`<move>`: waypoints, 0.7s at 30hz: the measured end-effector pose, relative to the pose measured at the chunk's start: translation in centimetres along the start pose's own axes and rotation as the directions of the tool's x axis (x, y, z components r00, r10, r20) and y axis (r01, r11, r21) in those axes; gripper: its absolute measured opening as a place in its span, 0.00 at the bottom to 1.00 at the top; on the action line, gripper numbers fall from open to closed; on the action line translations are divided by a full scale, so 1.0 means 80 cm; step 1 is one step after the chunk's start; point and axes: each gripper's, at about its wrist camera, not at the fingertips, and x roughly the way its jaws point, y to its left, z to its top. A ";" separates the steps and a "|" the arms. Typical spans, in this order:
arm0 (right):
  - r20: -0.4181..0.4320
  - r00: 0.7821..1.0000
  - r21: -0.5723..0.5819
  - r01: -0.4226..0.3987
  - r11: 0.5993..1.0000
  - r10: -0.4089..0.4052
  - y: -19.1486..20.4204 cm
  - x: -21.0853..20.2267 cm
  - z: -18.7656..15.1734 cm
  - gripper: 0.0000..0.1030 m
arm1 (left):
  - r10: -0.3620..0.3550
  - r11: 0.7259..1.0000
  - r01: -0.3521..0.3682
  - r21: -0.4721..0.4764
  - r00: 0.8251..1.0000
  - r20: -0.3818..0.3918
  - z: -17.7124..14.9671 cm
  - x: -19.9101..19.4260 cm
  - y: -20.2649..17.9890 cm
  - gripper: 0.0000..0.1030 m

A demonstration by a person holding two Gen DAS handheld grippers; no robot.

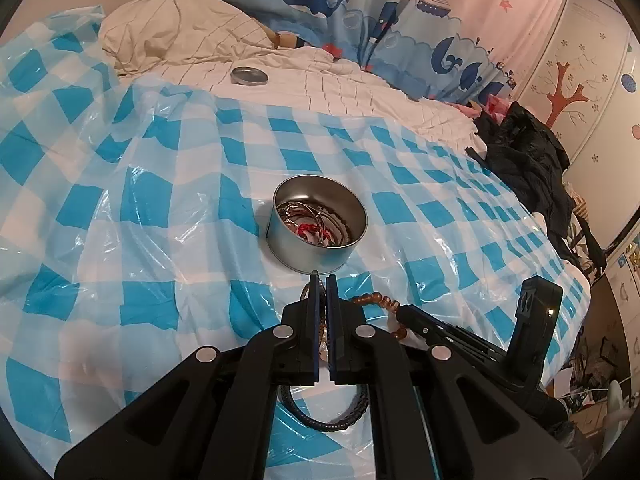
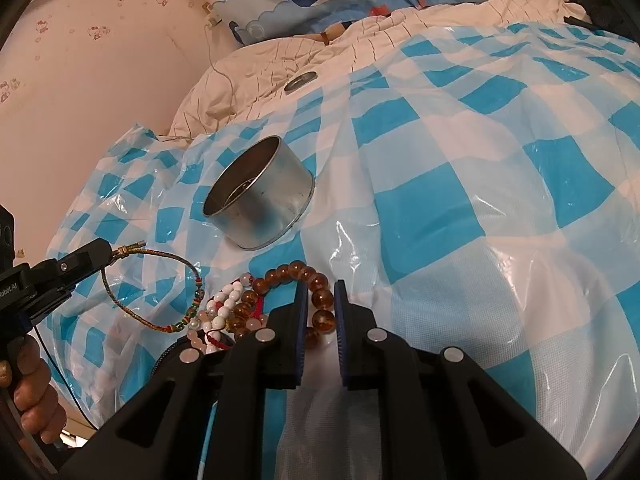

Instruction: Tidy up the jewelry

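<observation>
A round metal tin point(image 1: 318, 226) stands on the blue-checked plastic sheet point(image 1: 160, 208) and holds bangles and a red cord; it also shows in the right wrist view point(image 2: 260, 196). My left gripper point(image 1: 322, 280) is shut on a thin braided cord bracelet point(image 2: 160, 280), lifting one end, just short of the tin. My right gripper point(image 2: 321, 286) is shut on the amber bead bracelet point(image 2: 304, 280). A white and pink bead bracelet point(image 2: 224, 312) and a dark braided band point(image 1: 324, 420) lie beside it.
The tin's lid point(image 1: 249, 76) lies on the cream quilt beyond the sheet. A pillow point(image 1: 168, 32) and whale-print curtain point(image 1: 360, 12) are behind. Dark clothes point(image 1: 528, 152) pile at the bed's right edge.
</observation>
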 end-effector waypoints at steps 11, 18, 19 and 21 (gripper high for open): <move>-0.001 1.000 0.002 -0.001 1.000 0.001 0.000 0.001 0.000 0.13 | 0.001 1.000 -0.001 -0.001 1.000 0.000 0.000 0.000 -0.001 0.02; 0.000 1.000 0.002 -0.001 1.000 0.001 0.000 0.000 0.000 0.13 | 0.001 1.000 -0.001 0.000 1.000 0.001 0.000 0.001 -0.002 0.02; 0.000 1.000 0.002 -0.001 1.000 0.001 -0.001 0.000 0.000 0.13 | 0.000 1.000 0.000 -0.001 1.000 0.001 0.000 0.001 -0.001 0.02; 0.000 1.000 0.002 -0.001 1.000 0.001 -0.001 0.000 0.000 0.13 | 0.001 1.000 -0.001 -0.001 1.000 0.001 0.000 0.001 -0.001 0.02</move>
